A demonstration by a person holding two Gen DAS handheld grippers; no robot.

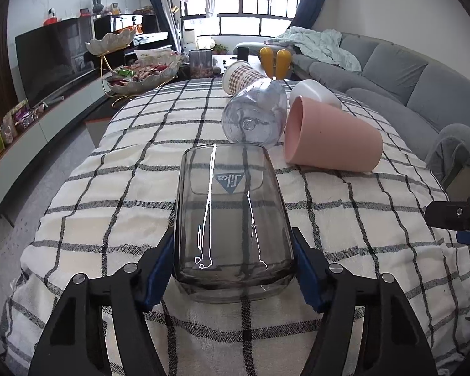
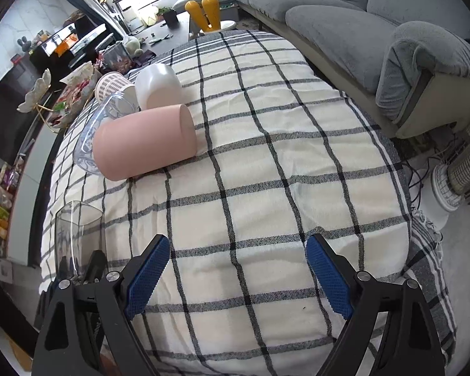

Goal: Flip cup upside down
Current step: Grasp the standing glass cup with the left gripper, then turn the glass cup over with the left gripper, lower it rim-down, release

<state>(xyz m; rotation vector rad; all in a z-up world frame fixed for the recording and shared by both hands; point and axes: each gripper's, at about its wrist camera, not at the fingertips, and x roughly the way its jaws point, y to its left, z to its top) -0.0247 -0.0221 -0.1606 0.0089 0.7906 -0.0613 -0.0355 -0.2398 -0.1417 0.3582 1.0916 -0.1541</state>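
A smoky grey glass cup (image 1: 232,222) with an inverted logo stands on the checked tablecloth (image 1: 109,188), its thick base nearest the camera. My left gripper (image 1: 233,269) is shut on it, blue pads pressing both sides near the base. The same cup (image 2: 78,241) shows at the left of the right wrist view, with the left gripper's fingers around it. My right gripper (image 2: 236,275) is open and empty above the cloth, to the right of the cup.
Behind the glass cup lie a clear cup (image 1: 255,116), a pink cup (image 1: 329,134), a white cup (image 1: 313,94) and a checked paper cup (image 1: 241,76), all on their sides. A grey sofa (image 2: 344,22) runs along the right. Snack trays (image 1: 144,75) stand at the far left.
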